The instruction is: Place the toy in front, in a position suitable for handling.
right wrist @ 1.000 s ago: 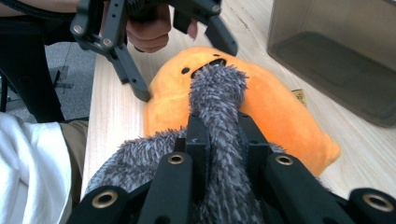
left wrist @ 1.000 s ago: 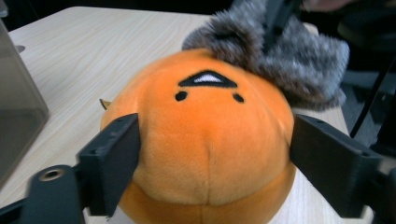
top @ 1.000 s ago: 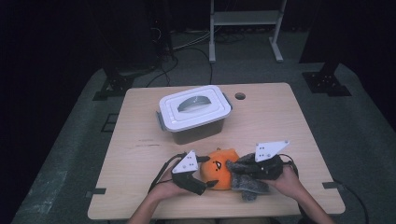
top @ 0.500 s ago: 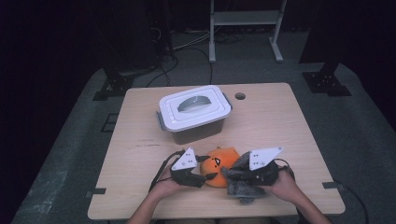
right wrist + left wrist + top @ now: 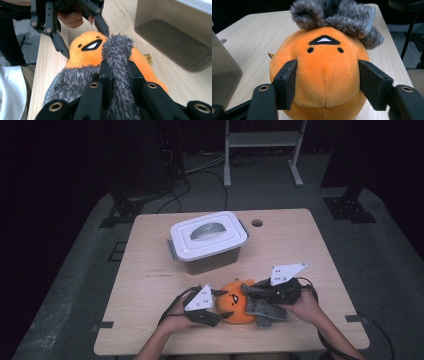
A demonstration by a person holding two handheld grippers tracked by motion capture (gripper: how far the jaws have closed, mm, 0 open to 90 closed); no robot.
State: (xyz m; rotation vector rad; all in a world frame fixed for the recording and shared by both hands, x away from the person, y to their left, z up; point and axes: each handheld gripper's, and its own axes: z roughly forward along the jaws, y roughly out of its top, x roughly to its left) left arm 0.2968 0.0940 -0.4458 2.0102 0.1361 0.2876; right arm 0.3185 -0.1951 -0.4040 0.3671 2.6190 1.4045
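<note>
An orange plush ball (image 5: 234, 306) with a stitched face lies near the table's front edge. A grey furry piece (image 5: 266, 309) lies against its right side. My left gripper (image 5: 218, 308) has its jaws pressed into the plush (image 5: 325, 62) from both sides; they have just been opening a little, with the plush still bulging around them. My right gripper (image 5: 253, 294) is shut on a strip of the grey fur (image 5: 72, 82), which stands up between its jaws (image 5: 117, 67) and rests on top of the orange plush (image 5: 85, 53).
A grey plastic box with a white handled lid (image 5: 207, 237) stands shut at the table's middle, just behind the plush. A round cable hole (image 5: 257, 223) lies to its right. A metal stand (image 5: 262, 140) is on the floor beyond the table.
The right gripper dipped toward the plush with the grey fur, then rose slightly. The left gripper's jaws drew in onto the orange plush; that hand stayed in place.
</note>
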